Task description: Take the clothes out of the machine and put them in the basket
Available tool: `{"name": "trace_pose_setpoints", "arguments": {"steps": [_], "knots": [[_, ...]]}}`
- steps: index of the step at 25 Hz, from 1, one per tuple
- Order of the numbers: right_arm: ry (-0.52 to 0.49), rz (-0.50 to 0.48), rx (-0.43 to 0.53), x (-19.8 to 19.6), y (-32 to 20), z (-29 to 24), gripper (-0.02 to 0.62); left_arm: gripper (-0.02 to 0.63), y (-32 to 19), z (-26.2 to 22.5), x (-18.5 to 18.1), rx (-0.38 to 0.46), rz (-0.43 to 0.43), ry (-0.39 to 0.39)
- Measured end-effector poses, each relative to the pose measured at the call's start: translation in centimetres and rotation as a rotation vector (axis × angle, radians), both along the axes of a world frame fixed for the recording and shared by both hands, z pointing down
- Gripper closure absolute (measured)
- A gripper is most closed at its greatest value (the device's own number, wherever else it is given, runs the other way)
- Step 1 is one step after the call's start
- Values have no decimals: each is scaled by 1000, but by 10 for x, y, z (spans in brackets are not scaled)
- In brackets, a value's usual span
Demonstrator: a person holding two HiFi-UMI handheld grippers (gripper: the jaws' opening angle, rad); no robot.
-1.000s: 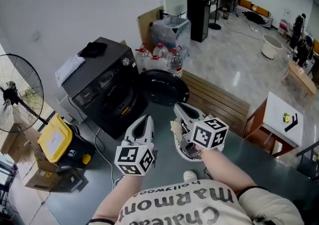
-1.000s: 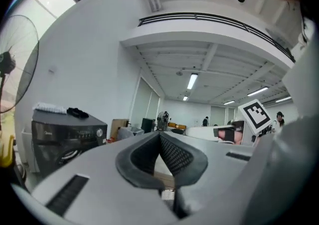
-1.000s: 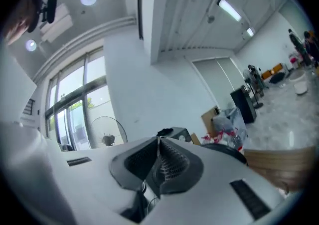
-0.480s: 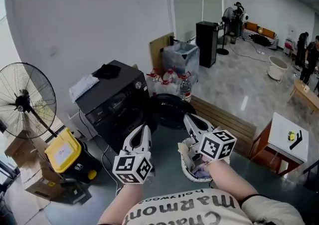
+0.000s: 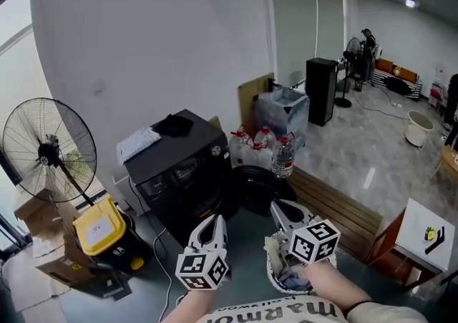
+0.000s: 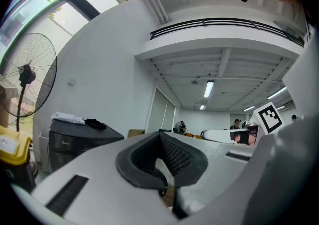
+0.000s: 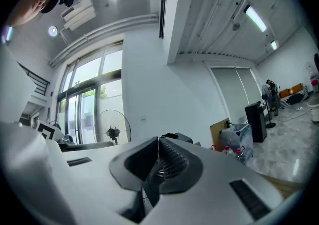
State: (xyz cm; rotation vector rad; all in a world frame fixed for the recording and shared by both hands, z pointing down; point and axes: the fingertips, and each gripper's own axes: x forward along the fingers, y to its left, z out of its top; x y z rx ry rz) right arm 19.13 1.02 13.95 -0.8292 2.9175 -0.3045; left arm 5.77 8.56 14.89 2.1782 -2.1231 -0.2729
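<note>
White walls and a grey floor frame the scene. Far left stands a fan (image 5: pixel 49 153), then a yellow box (image 5: pixel 100 227), then the black washing machine (image 5: pixel 179 171) with its round door (image 5: pixel 257 193) swung open. The clothes should lie in the drum, which is too dark to see into. They will likely be soft, limp and light, heavier if damp, and best pinched at a bunched fold. The left gripper (image 5: pixel 214 221) has its fingers pressed together on nothing. The right gripper (image 5: pixel 281 208) is likewise closed and empty, above a white basket (image 5: pixel 273 277) that seems to hold some cloth
</note>
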Motion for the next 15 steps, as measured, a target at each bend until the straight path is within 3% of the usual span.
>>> {"name": "trace_pose_setpoints", "arguments": {"steps": [15], "knots": [[10,-69,-25,-25,-9,10,561,597,3,3,-15,-4,-79,-10]]}}
